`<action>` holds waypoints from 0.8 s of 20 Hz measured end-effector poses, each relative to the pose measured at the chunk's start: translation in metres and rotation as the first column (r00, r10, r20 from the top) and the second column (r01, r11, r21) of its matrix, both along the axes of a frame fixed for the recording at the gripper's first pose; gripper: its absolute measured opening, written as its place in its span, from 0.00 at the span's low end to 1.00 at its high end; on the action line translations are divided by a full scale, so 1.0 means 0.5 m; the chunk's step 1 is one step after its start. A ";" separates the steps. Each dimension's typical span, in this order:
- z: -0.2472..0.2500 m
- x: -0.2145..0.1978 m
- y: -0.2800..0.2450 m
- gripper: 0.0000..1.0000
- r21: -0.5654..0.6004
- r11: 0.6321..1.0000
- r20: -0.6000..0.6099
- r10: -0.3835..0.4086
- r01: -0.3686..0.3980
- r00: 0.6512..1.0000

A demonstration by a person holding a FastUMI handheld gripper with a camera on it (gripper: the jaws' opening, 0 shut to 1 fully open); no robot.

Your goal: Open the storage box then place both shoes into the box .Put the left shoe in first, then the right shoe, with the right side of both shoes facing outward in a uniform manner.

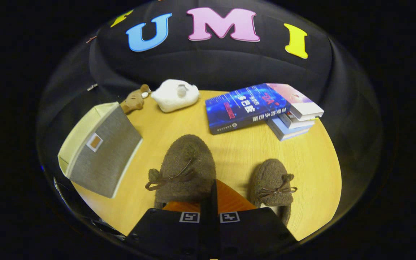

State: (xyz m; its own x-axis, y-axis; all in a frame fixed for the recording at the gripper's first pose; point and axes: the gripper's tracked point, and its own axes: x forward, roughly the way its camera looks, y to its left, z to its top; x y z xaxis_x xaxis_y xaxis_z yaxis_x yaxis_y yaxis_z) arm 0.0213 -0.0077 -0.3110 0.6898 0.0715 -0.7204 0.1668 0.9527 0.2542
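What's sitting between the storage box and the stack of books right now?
In the gripper view, bare tabletop lies between the storage box and books. Gripper fingers are closed together.

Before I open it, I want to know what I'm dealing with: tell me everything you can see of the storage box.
The storage box looks like grey woven fabric with cream trim and a small square tag with a tan centre on its near face. It looks shut and sits tilted on the wooden table, left of the nearer brown fuzzy shoe and apart from it. A small brown plush toy lies at its far corner. The gripper, fingers together, is over the shoe, not touching the box.
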 end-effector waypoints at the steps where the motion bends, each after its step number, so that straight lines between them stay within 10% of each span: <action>1: 0.045 0.015 0.016 0.05 0.008 1.000 0.025 0.002 -0.002 1.000; 9: 0.330 0.160 0.232 0.05 0.089 0.994 0.144 0.053 -0.067 0.988; 16: 0.320 0.274 0.468 0.05 0.229 0.973 0.082 0.023 -0.041 0.996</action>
